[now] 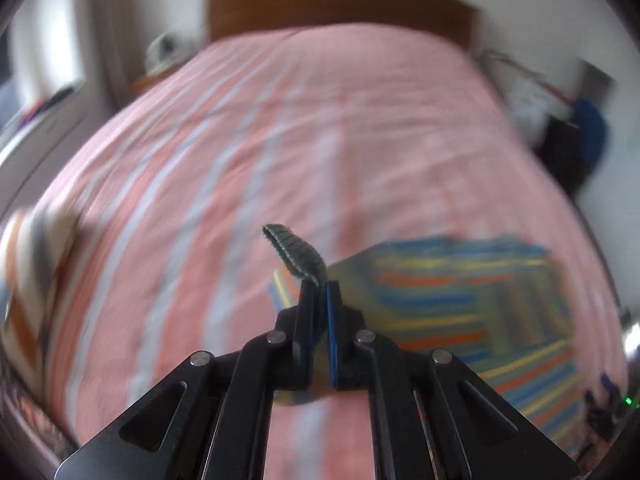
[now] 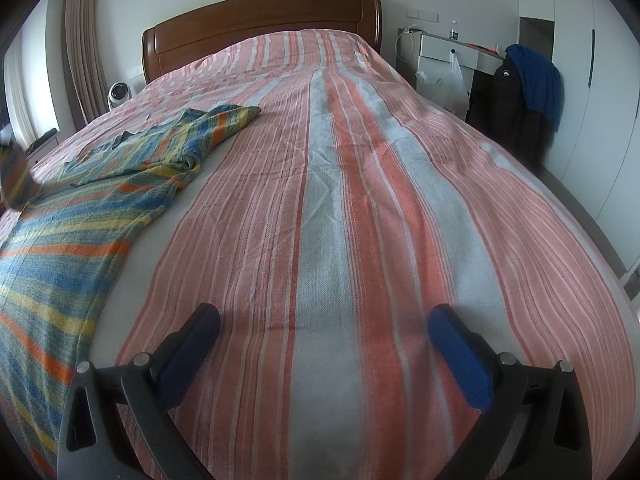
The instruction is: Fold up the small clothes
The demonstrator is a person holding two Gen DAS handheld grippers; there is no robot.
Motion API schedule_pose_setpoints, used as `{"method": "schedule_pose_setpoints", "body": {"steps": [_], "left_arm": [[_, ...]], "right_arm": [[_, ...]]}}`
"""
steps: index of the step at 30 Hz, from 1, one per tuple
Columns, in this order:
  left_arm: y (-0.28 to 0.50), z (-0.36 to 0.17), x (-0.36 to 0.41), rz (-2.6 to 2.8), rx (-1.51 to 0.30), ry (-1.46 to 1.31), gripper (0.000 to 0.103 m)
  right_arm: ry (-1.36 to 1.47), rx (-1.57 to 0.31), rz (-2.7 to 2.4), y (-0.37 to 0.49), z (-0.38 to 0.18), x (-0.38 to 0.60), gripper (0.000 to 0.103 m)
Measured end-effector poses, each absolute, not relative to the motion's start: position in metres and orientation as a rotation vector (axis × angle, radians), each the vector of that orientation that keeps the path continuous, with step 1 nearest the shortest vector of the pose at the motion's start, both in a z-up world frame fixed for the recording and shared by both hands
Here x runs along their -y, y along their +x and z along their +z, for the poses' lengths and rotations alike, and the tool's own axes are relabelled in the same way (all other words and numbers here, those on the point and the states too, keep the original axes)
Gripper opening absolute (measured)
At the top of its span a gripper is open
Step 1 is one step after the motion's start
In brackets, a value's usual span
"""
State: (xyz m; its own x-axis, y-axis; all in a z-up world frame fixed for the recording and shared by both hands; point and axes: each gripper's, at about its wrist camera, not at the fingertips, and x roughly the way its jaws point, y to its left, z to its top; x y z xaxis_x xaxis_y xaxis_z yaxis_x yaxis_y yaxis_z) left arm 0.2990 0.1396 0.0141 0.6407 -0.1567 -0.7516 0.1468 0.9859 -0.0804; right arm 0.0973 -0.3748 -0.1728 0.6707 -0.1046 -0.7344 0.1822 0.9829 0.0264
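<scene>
So the left gripper (image 1: 320, 284) is clamped on the striped shirt's (image 2: 80, 216) green edge, angled down over the bed (image 2: 360, 200); right gripper (image 2: 324, 320) hovers spread wide, empty.

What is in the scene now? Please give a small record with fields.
surface: bed with pink striped cover
garment: striped shirt, lying partly spread on the cover
left gripper: shut on the shirt's dark green edge
right gripper: open, holding nothing, over the cover
left view: blurred
</scene>
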Motion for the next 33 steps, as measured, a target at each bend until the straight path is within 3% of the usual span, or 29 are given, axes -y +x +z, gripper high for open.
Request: {"method": "schedule_pose_setpoints", "body": {"steps": [6,8,9,10,17,19,22,24,25,33], "left_arm": [[0.308,0.024,-0.011,-0.404,-0.841,0.028,0.008],[0.32,-0.003,0.017,-0.454,-0.944,0.009,0.043],[0.325,-0.013,0.022,-0.455,-0.983,-0.009,0.077],[0.328,-0.021,0.022,-0.445,-0.994,-0.034,0.083],[0.335,-0.051,-0.036,-0.318,-0.989,-0.159,0.084],[0.329,-0.073,-0.049,-0.26,-1.003,-0.087,0.088],[0.313,-0.134,-0.078,-0.057,-1.114,0.085,0.086],[0.3,-0.152,-0.108,-0.039,-1.13,0.04,0.092],[0.29,-0.149,-0.124,-0.058,-1.096,-0.028,0.096],[0.221,-0.102,-0.152,0.076,-0.975,0.022,0.096]], "right_arm": [[0.1,-0.819,-0.162,0.098,-0.172,0.375,0.103],[0.101,-0.819,-0.161,0.098,-0.172,0.376,0.103],[0.102,-0.818,-0.16,0.098,-0.172,0.376,0.103],[0.102,-0.817,-0.159,0.098,-0.172,0.376,0.103],[0.106,-0.81,-0.156,0.098,-0.174,0.376,0.103],[0.106,-0.81,-0.156,0.097,-0.174,0.376,0.103],[0.106,-0.81,-0.156,0.097,-0.174,0.376,0.103],[0.106,-0.81,-0.156,0.097,-0.174,0.376,0.103],[0.105,-0.81,-0.156,0.097,-0.174,0.376,0.103],[0.106,-0.81,-0.157,0.097,-0.175,0.376,0.103]]}}
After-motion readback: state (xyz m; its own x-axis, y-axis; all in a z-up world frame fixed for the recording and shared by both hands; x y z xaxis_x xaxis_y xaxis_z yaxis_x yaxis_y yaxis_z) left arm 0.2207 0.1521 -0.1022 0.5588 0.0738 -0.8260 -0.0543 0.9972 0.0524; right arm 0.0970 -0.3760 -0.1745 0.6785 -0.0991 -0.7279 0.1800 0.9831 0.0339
